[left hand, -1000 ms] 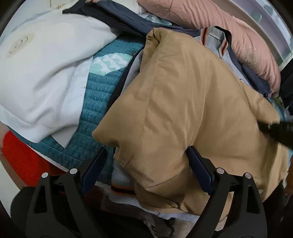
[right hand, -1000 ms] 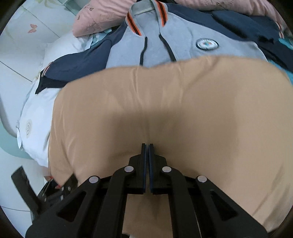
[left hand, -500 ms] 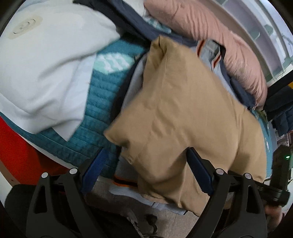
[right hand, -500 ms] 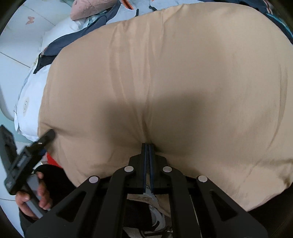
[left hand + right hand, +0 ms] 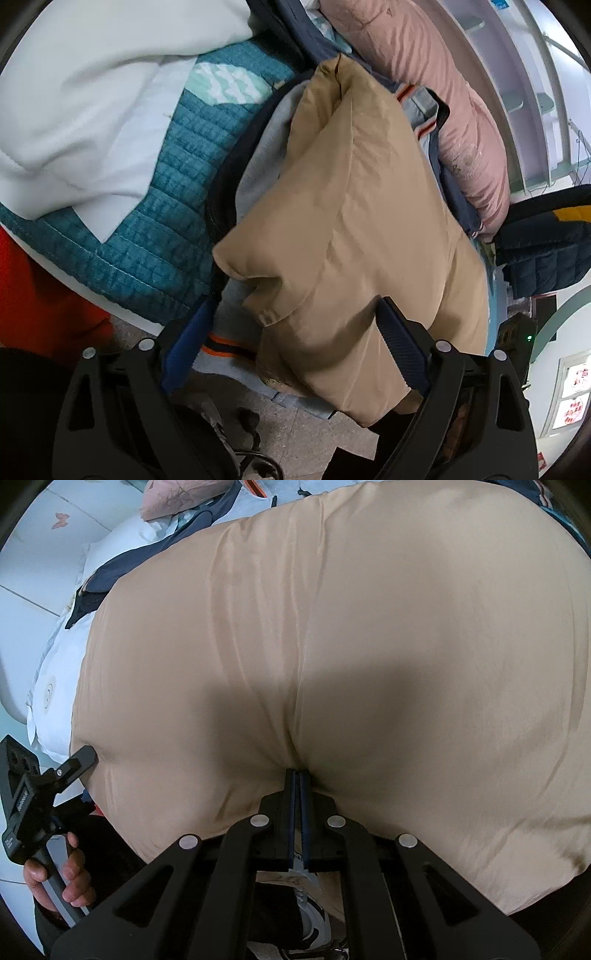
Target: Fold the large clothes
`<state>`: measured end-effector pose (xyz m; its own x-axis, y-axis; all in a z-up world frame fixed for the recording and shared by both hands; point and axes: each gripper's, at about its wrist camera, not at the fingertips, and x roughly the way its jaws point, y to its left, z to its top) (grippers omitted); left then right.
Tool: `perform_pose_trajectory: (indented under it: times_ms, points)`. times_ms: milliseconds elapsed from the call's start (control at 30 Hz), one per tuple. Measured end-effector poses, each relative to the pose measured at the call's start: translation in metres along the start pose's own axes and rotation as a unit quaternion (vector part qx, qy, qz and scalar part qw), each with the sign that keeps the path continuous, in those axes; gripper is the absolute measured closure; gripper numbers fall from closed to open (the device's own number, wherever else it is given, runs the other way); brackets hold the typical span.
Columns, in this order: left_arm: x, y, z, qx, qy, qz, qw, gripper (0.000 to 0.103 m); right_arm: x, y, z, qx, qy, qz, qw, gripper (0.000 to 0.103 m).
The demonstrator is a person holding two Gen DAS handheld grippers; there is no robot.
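A bed covered with a teal quilted blanket (image 5: 155, 206) fills the left wrist view, with speckled floor along the bottom edge and white shelving (image 5: 517, 92) curving down the upper right. A white padded garment (image 5: 85, 110) lies at the upper left, a pink pillow (image 5: 443, 92) runs along the upper right, and a dark navy quilted jacket (image 5: 543, 251) hangs at the right edge. In the centre, a tan garment (image 5: 351, 221) is draped over a grey and navy jacket (image 5: 258, 177) whose orange-striped hem shows at the lower centre. The left gripper (image 5: 295, 332) sits at the bottom of the frame with its jaws spread wide; the tan garment's lower fold hangs between the blue pads, and the pads do not press on it. In the right wrist view the tan garment (image 5: 369, 646) fills nearly the whole frame, with the white padded garment (image 5: 55, 686) and a strip of the navy jacket (image 5: 110, 576) at the upper left. The right gripper (image 5: 297, 775) at the lower centre is clamped tight on the tan garment's near edge, fabric puckering into the closed fingers. At the lower left, a hand (image 5: 62, 875) holds the handle of the left gripper (image 5: 83, 757), whose finger reaches the garment's left edge.
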<state>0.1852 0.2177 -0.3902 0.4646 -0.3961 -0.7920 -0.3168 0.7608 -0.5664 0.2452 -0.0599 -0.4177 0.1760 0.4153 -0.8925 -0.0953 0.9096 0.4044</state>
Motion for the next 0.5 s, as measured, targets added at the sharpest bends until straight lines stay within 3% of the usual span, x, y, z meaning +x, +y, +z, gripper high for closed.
perform_pose_trajectory:
  times_ms: [100, 267, 433, 500]
  points:
    - [-0.004, -0.001, -0.002, -0.008, 0.001, -0.010, 0.9999, 0.015, 0.000, 0.000, 0.000, 0.000, 0.001, 0.001, 1.000, 0.102]
    - [-0.005, 0.003, -0.003, -0.033, 0.019, -0.011, 0.9992, 0.027, 0.000, -0.002, 0.000, 0.003, 0.003, 0.002, 1.000, 0.102]
    - [-0.019, 0.002, -0.005, -0.052, 0.025, -0.024, 0.9981, 0.028, 0.000, -0.002, 0.003, 0.005, 0.006, 0.005, 1.000, 0.102]
    - [-0.018, 0.007, -0.006, -0.065, 0.028, -0.003, 0.9975, 0.028, 0.000, -0.003, 0.003, 0.006, 0.006, 0.005, 1.000, 0.102]
